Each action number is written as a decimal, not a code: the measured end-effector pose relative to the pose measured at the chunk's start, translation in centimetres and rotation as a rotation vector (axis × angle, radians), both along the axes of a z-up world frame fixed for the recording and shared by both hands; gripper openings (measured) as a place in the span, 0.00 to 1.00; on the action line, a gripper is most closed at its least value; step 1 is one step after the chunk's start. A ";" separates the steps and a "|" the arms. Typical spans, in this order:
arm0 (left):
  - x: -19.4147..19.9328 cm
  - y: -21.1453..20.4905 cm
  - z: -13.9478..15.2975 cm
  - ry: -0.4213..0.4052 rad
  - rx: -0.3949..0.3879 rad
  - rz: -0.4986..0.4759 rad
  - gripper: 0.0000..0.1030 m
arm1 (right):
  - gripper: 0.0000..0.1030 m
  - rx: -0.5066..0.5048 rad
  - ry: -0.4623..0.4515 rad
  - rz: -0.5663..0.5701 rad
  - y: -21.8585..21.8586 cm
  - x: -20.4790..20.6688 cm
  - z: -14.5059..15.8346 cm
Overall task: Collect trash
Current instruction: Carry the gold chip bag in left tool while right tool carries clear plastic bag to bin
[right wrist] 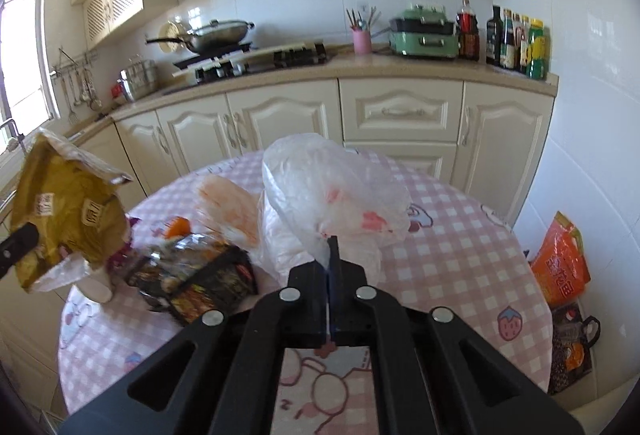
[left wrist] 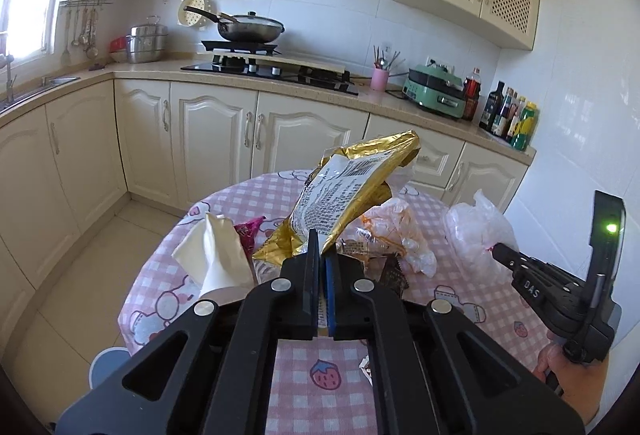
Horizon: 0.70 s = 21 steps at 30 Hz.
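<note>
Legible: "DAS" in white on the right gripper (left wrist: 497, 247) body; print on the gold snack bag (left wrist: 352, 191) is unreadable.

A lidded wok (left wrist: 251, 28) sits on the stove (left wrist: 272, 69). Further along are a pink utensil cup (left wrist: 379, 79), a green cooker (left wrist: 436, 91) and bottles (left wrist: 510, 119). Orange bag (right wrist: 562, 261) on floor.

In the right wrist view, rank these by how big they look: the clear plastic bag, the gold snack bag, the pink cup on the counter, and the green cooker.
1. clear plastic bag, nearest the lens
2. gold snack bag, nearly as large, also near
3. green cooker, far off on the counter, so its true size is unsure
4. pink cup
</note>
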<state>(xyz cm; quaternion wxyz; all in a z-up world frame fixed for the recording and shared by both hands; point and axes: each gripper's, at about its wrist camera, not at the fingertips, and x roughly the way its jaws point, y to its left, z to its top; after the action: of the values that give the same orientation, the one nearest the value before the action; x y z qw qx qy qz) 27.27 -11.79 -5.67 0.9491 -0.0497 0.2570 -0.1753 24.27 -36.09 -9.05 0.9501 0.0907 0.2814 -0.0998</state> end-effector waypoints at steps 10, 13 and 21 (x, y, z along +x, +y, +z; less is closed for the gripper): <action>-3.2 7.8 1.9 -0.045 -0.073 0.120 0.01 | 0.01 -0.021 -0.115 0.190 8.7 -2.0 5.3; -4.1 11.3 1.8 -0.041 -0.081 0.192 0.01 | 0.01 0.000 -0.110 0.306 13.3 -1.4 5.5; -5.4 21.9 -0.8 0.041 -0.084 0.423 0.01 | 0.01 0.043 -0.038 0.623 28.1 1.3 3.7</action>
<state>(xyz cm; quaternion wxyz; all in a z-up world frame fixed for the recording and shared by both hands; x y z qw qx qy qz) 21.83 10.14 -6.48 0.9564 -0.1456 0.2524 0.0181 25.58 -7.98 -5.30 0.9379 0.0222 0.2798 0.2038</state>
